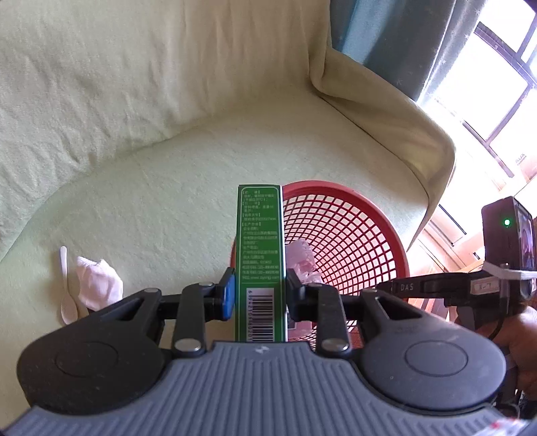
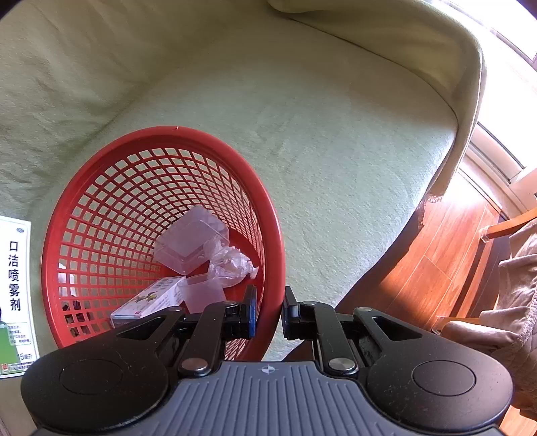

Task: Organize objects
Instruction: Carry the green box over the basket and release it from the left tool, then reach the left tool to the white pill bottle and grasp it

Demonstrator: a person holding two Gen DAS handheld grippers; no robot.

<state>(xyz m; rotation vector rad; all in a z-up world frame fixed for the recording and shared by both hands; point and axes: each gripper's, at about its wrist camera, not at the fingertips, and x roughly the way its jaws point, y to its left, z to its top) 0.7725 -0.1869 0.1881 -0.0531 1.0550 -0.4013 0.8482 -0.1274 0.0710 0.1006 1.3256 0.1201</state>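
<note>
Left side first: a white plastic spoon (image 1: 65, 285) lies on the pale green sofa seat (image 1: 161, 201), touching a crumpled pink tissue (image 1: 97, 283) just to its right. Centre now, and the left gripper (image 1: 258, 295) has its fingers clamped on a tall green box (image 1: 260, 248), upright, barcode near its lower end. Right behind it sits the red mesh basket (image 1: 355, 228), a bit of pink wrapping showing inside.

Over to the right wrist camera, and here the basket (image 2: 161, 137) opens up: a flat printed carton (image 2: 147, 298) lowest, clear plastic containers (image 2: 191, 239) stacked above it, a crumpled tissue wad (image 2: 231, 263) to their right. The right gripper (image 2: 268, 313) has its fingers pinching the basket's near rim. At the far left edge the box's (image 2: 15, 295) white front face shows, printed in Chinese, which the left camera cannot see.

Further right, the sofa arm (image 2: 470, 84), wooden floor (image 2: 436, 255), and a window (image 1: 486, 84) with blue curtain (image 1: 386, 30).
</note>
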